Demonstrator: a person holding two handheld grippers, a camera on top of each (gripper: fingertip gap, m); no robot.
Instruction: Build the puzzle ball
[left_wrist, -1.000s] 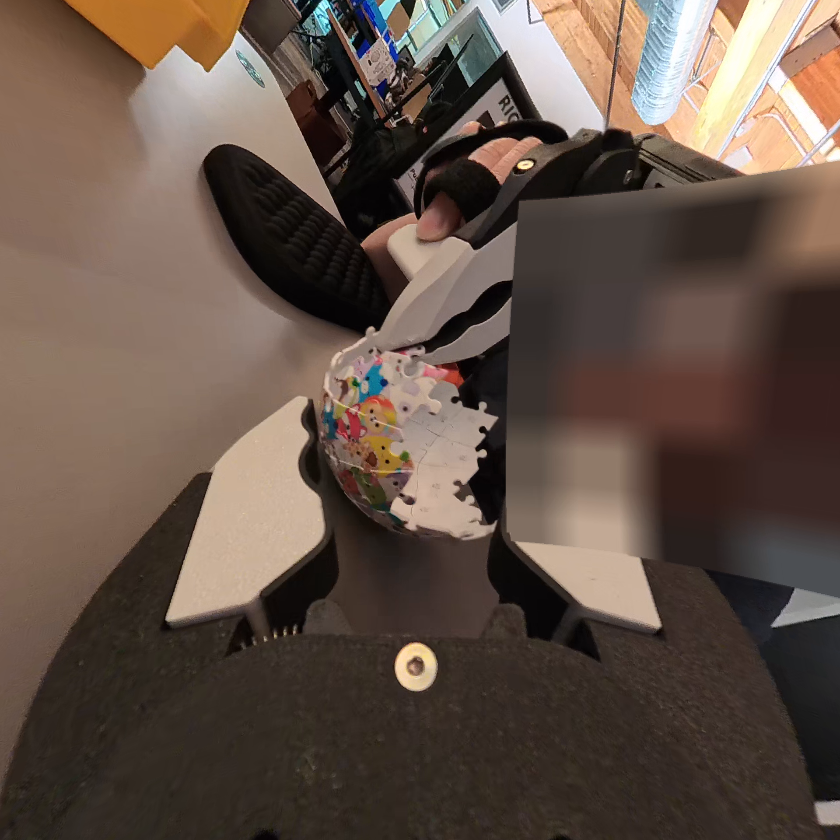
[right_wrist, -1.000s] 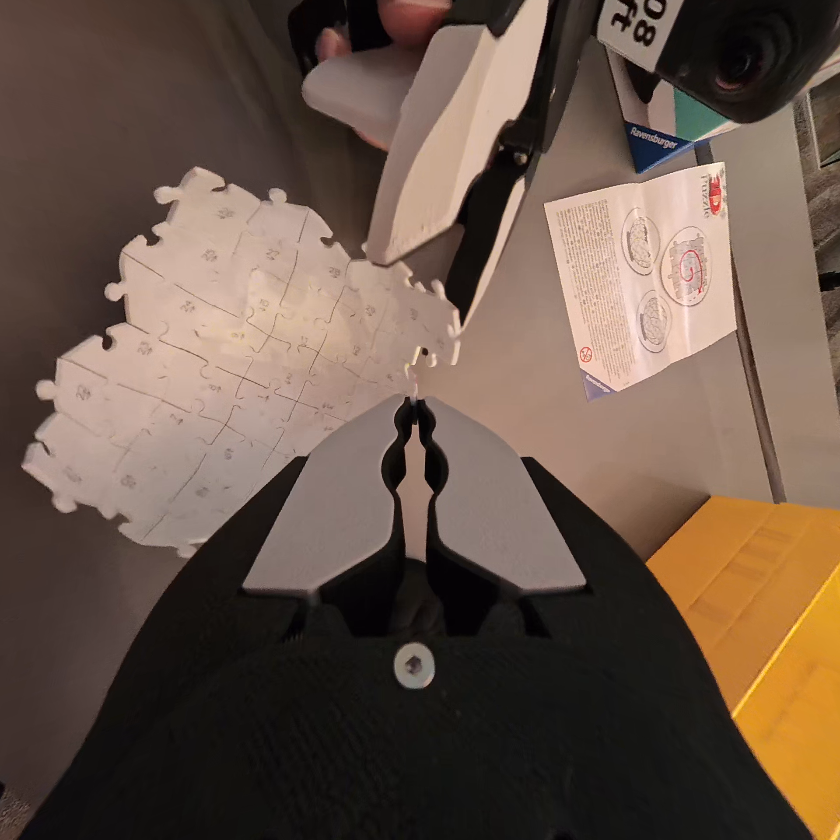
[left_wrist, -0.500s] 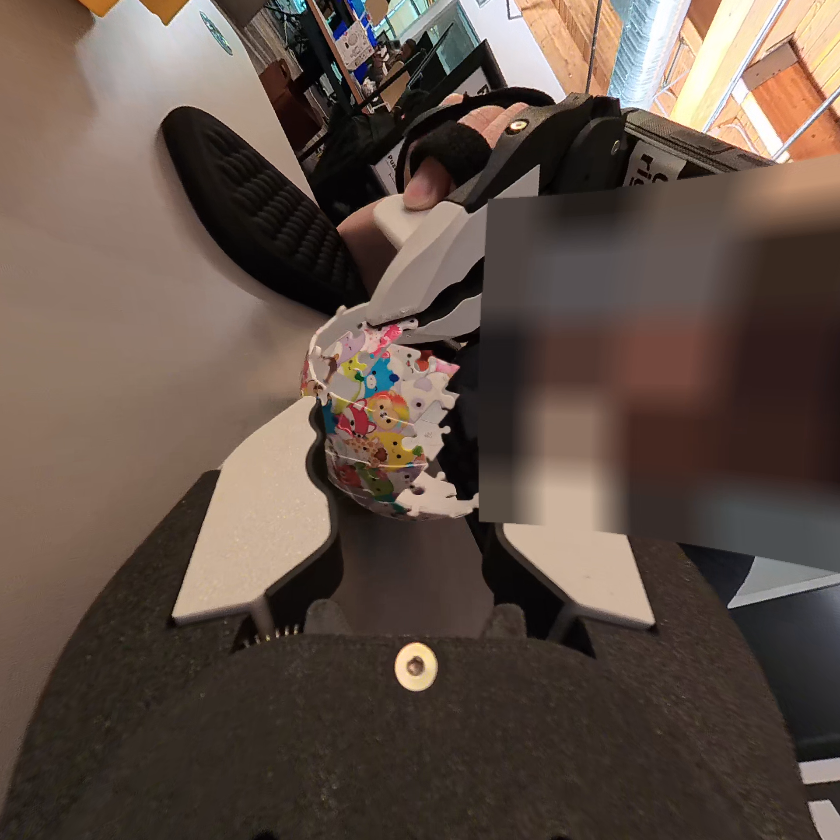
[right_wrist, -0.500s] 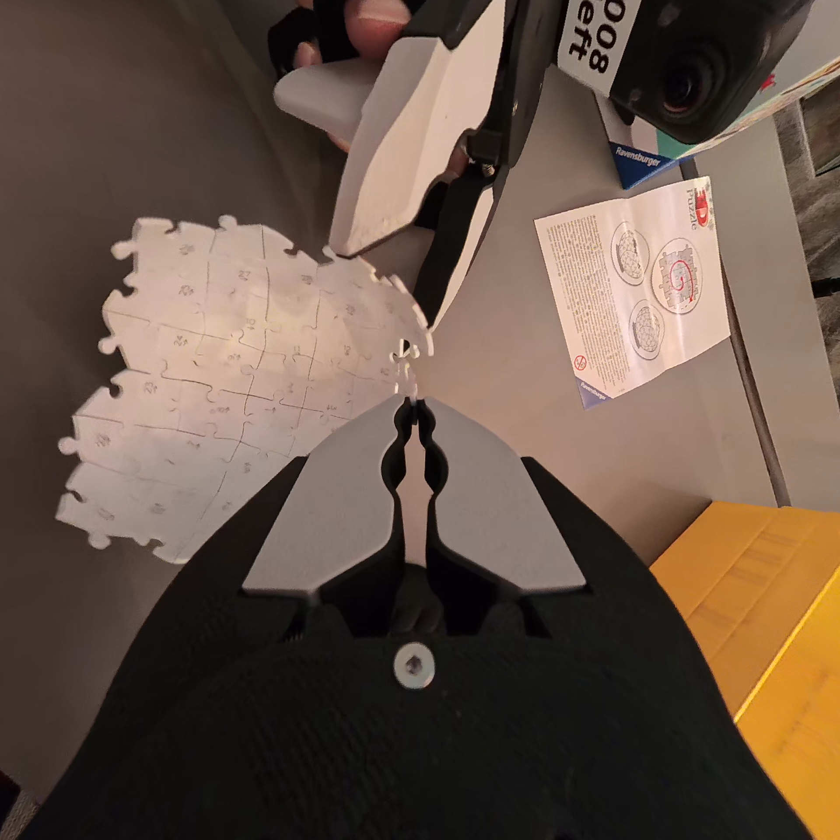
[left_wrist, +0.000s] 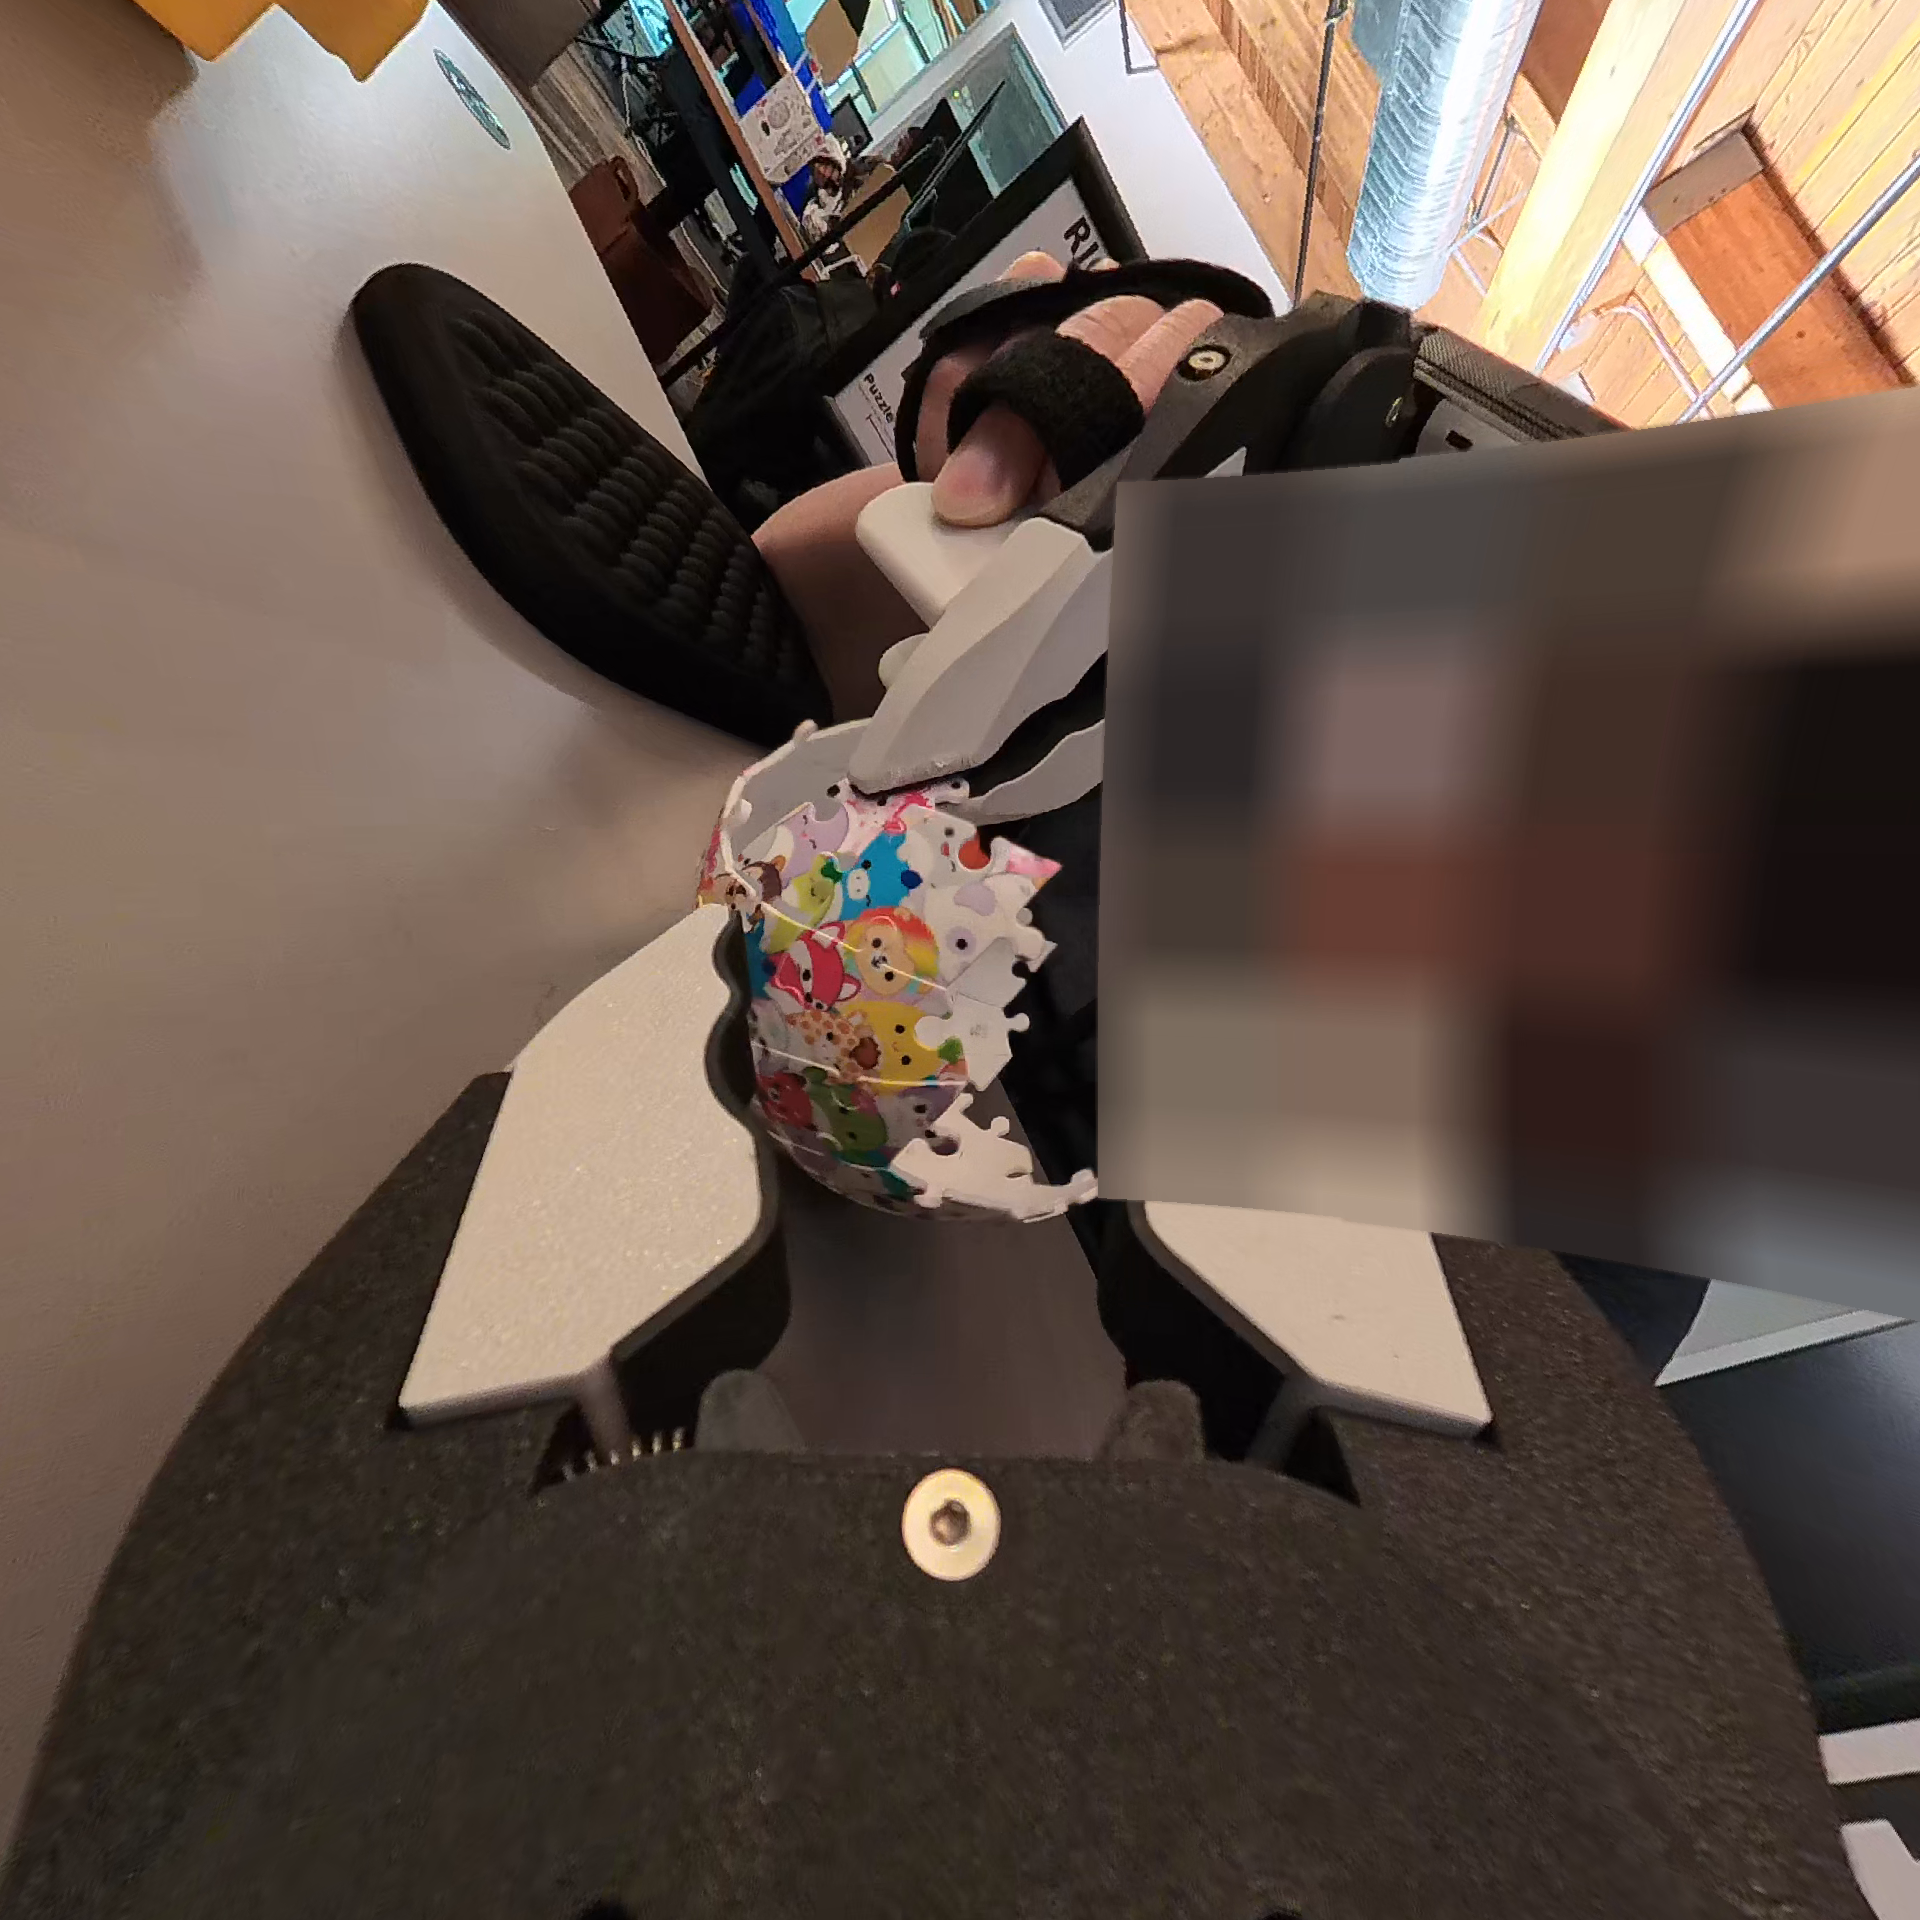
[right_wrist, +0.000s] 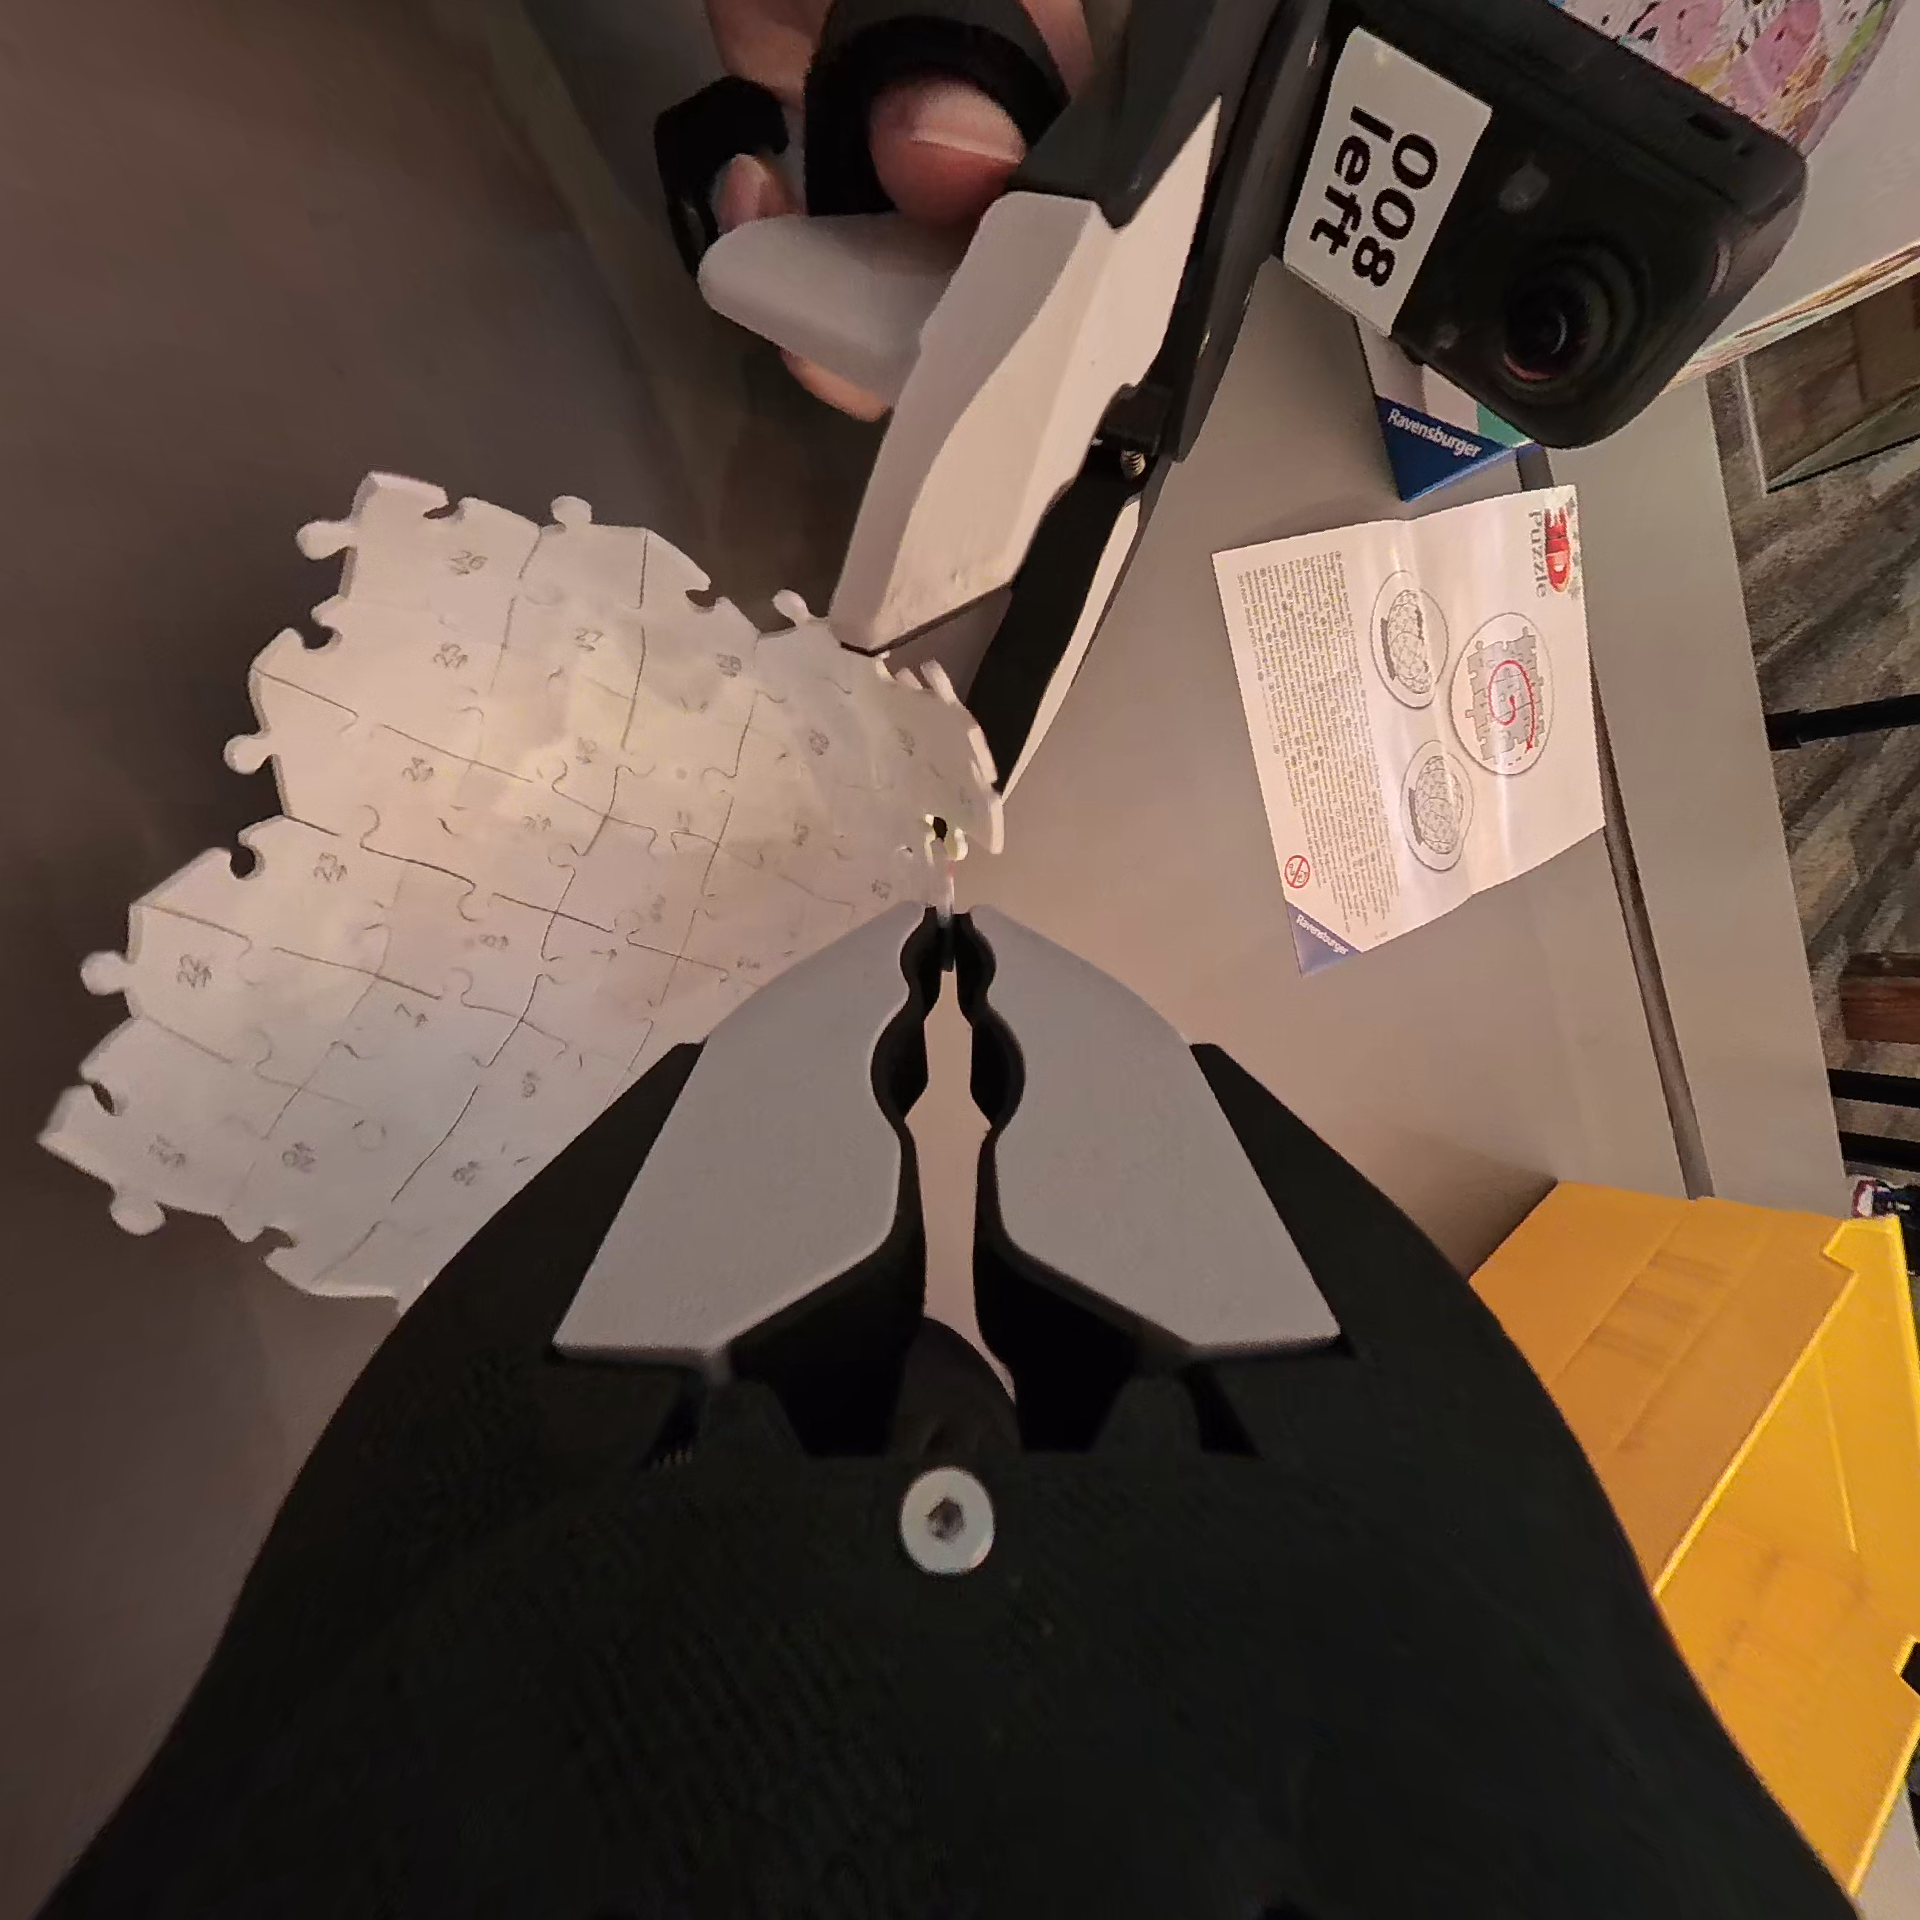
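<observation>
**Grey tabletop, partly built puzzle ball, two handheld grippers**

Grey table (right_wrist: 1132, 935) (matt, evenly lit in the right wrist view) runs beneath everything; a workshop with timber ceiling and a silver duct shows beyond its far edge in the left wrist view.

Yellow bin (right_wrist: 1704, 1475): lower right of the right wrist view, on the table, well apart from the puzzle.

Black ridged pad (left_wrist: 592, 509): oval, lying on the table beyond the ball in the left wrist view.

Puzzle ball (left_wrist: 873, 997): a curved shell of joined pieces, incomplete. Its outer face carries bright cartoon animals; its inner face (right_wrist: 499, 831) is white with small printed marks. It is held off the table between the two grippers.

Left gripper (left_wrist: 935, 1091): jaws spread wide, one to each side of the shell. The near finger (left_wrist: 623, 1143) lies against the coloured face; the other fingertip is covered by a blurred patch, so whether it truly clamps cannot be told. In the right wrist view the same tool reaches the shell's upper rim.

Right gripper (right_wrist: 943, 920): jaws drawn nearly together, pinching a small white puzzle piece (right_wrist: 943, 883) edge-on at the tips. The piece meets the shell's jagged rim.

Instruction leaflet (right_wrist: 1423, 717): white, unfolded, flat on the table to the right of the grippers.

Puzzle box (right_wrist: 1444, 447): only a blue corner visible beyond the leaflet.
</observation>
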